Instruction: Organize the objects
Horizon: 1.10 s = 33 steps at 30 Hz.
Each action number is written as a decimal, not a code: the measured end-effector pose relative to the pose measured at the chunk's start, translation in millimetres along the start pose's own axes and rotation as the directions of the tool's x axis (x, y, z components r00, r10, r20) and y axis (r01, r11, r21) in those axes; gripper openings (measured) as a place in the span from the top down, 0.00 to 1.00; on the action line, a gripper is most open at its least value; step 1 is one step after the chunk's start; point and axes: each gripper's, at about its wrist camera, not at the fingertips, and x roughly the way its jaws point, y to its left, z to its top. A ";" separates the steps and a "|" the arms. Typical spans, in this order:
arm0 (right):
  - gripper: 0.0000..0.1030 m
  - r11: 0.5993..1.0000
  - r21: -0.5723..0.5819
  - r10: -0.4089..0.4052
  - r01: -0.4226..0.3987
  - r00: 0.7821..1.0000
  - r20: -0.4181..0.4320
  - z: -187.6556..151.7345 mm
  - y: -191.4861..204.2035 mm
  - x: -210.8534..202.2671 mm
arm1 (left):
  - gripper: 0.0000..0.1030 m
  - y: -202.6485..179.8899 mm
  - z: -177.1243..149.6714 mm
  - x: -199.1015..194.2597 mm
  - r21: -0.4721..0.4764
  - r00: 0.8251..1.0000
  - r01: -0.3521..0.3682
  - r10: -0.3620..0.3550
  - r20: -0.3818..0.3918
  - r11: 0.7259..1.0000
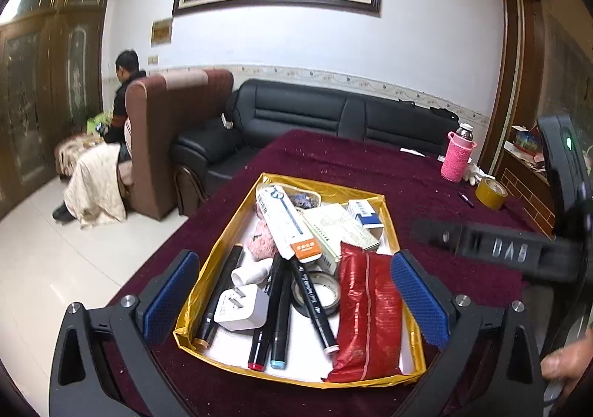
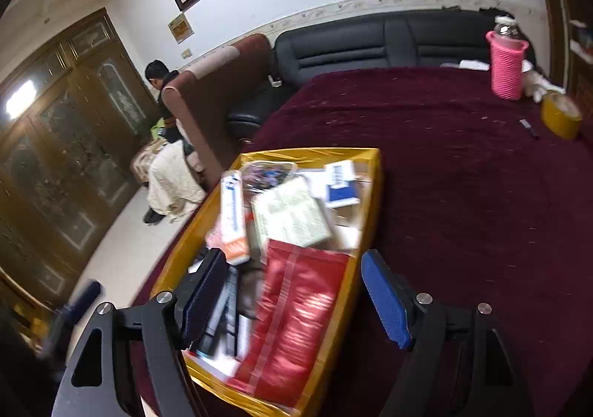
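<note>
Maroon tablecloth [image 1: 389, 172] carries the gold tray [image 1: 207, 269], already filled; left gripper [image 1: 296, 302] and right gripper [image 2: 292, 302] hang apart, empty.

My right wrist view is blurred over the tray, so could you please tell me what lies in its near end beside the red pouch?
Observer: A white charger plug lies there, prongs showing, left of the red pouch inside the gold tray.
Operator: Thank you. Are there pens there as well?
Observer: Yes, black markers lie between them: a red-capped marker and, right beside it, a blue-capped marker.
Operator: And is the left gripper holding anything?
Observer: No, the left gripper is open above the tray's near end, with nothing pressed between its blue pads.
</note>
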 end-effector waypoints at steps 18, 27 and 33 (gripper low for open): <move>0.13 0.992 -0.102 -0.067 0.077 0.993 0.098 -50.4 -27.7 -47.0 | 0.00 -9.1 3.8 -27.9 -0.093 1.000 0.001 -0.002 -0.011 0.996; 0.11 0.964 -0.235 -0.095 0.125 0.986 0.135 -67.2 -6.5 -45.8 | 0.00 -4.5 3.3 -27.3 -0.108 1.000 -0.021 0.020 -0.015 0.994; 0.09 0.937 -0.306 -0.121 0.169 0.978 0.170 -74.8 8.7 -44.5 | 0.00 1.0 -3.0 -24.1 -0.120 0.994 -0.109 0.108 -0.018 0.987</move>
